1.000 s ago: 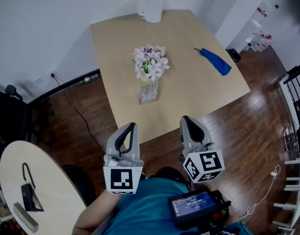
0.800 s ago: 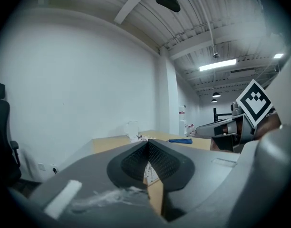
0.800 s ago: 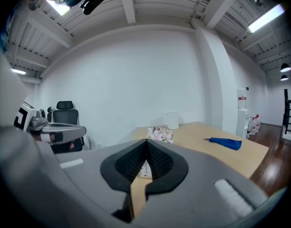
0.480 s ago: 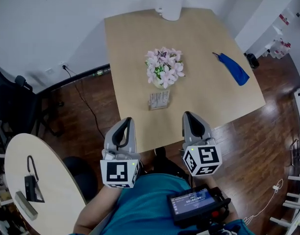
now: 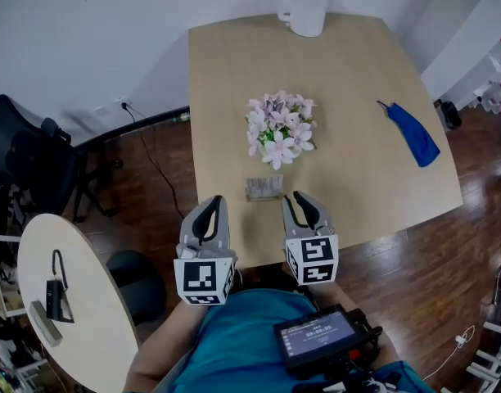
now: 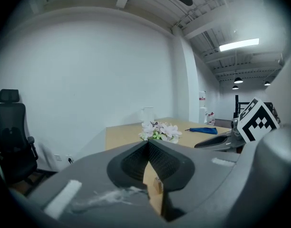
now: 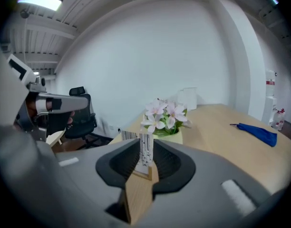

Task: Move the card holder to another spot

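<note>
Head view: one card holder [image 5: 264,187] was seen standing on the table [image 5: 373,195] near its front edge, just in front of one pot of flowers [image 5: 279,128]. One white jug [image 5: 305,11] and one blue cloth [image 5: 412,133] were counted farther off. The holder's long side was laid crosswise, along the table's near edge. It was found just ahead and slightly left of the right gripper [image 5: 299,201], which was judged the nearer of the two. The left gripper [image 5: 211,207] was held off to the holder's left.

Left gripper view: the jaws were found pressed together, with nothing gripped.

Right gripper view: the jaws were caught opening, and the card holder was framed in the gap between them, just ahead of the tips and pressed by neither pad. A short forward reach was judged necessary before any grip.
</note>
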{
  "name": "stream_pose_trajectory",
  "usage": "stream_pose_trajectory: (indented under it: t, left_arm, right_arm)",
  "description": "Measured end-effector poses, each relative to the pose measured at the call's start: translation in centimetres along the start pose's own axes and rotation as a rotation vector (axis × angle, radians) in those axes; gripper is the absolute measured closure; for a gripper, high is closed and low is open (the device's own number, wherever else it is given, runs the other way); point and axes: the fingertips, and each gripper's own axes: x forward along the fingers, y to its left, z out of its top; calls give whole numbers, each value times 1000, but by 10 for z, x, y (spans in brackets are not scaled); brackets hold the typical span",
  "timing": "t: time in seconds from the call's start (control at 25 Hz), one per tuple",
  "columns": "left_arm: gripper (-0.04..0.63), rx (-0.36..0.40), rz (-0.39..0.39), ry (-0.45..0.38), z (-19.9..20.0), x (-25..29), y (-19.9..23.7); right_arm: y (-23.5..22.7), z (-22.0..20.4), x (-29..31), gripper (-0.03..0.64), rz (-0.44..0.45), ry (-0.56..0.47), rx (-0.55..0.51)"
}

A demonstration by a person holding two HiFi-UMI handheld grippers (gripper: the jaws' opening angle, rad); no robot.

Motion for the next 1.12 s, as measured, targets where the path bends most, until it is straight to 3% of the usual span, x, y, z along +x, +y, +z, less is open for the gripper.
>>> stream_pose_trajectory:
  t: [0.36,0.64,1.12]
  left_arm:
    - [581,-42,24,110,-34,12,0]
    - [581,-49,23,165,-51,10,11]
    - [581,-30,6,147,-46,3,24]
  right_arm:
    - [-9,-76,59,508,74,219,-19]
    - [-6,-87,80,509,72,245,-18]
    - [-5,-89,75,571,57,280,19]
